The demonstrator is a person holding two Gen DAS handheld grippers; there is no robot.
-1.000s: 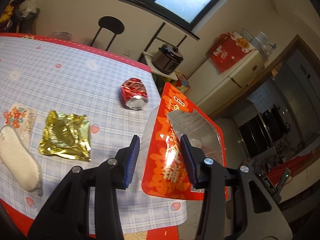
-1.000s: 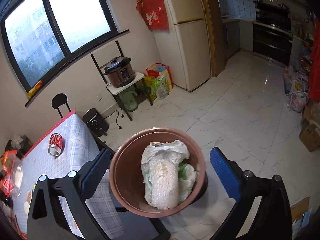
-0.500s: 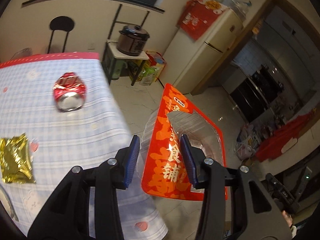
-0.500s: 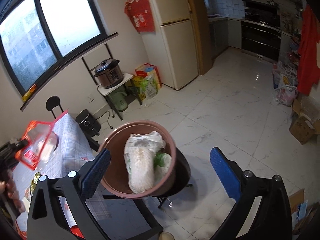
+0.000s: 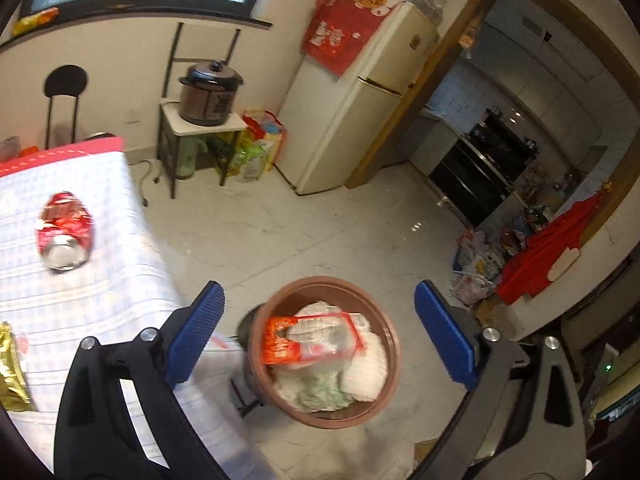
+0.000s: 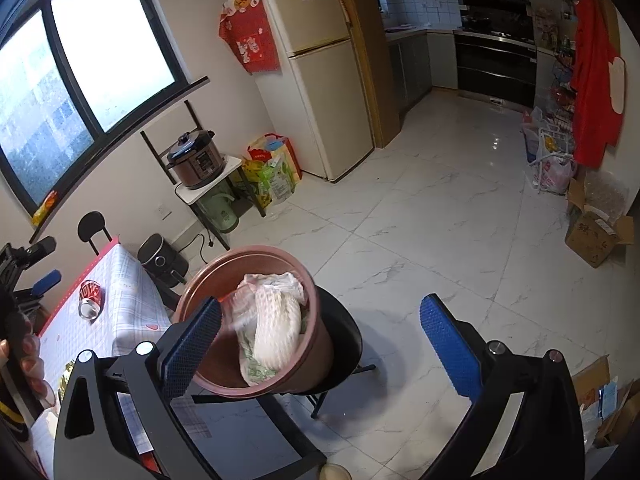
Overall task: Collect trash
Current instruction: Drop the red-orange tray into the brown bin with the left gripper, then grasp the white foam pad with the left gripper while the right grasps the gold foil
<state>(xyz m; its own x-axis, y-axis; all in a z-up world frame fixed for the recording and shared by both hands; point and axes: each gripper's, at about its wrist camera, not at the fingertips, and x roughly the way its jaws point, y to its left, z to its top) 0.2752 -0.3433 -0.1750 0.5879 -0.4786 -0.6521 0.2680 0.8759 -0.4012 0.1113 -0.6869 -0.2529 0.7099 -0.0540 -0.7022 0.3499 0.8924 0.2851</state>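
**Wrapper in the bin, both grippers spread wide**

A kitchen with a pale marble-tile floor [image 6: 420,216], a cream fridge [image 6: 320,92] and a pressure cooker [image 5: 210,94] on a small stand under the window. A table with a checked cloth [image 5: 80,292] sits at the left of both views.

The left wrist view looks almost straight down into the brown bin [image 5: 390,364]. There the red snack wrapper [image 5: 288,344] lies on top of white and green bags, its long axis running left to right, the red printed end toward the table and the clear end away from it. The left gripper [image 5: 316,336] hangs above, jaws wide apart and holding nothing.

The right wrist view shows the same bin [image 6: 208,280] tilted, resting on a black stool [image 6: 346,344]. From here the wrapper cannot be made out; only a white bundle shows, partly behind the near fingertip. The right gripper [image 6: 320,344] is likewise spread open and empty.

A crushed red can [image 5: 62,232] lies on its side on the cloth, open end toward the camera. A gold foil wrapper [image 5: 12,368] is cut off by the left edge. Motion blur smears the table edge.
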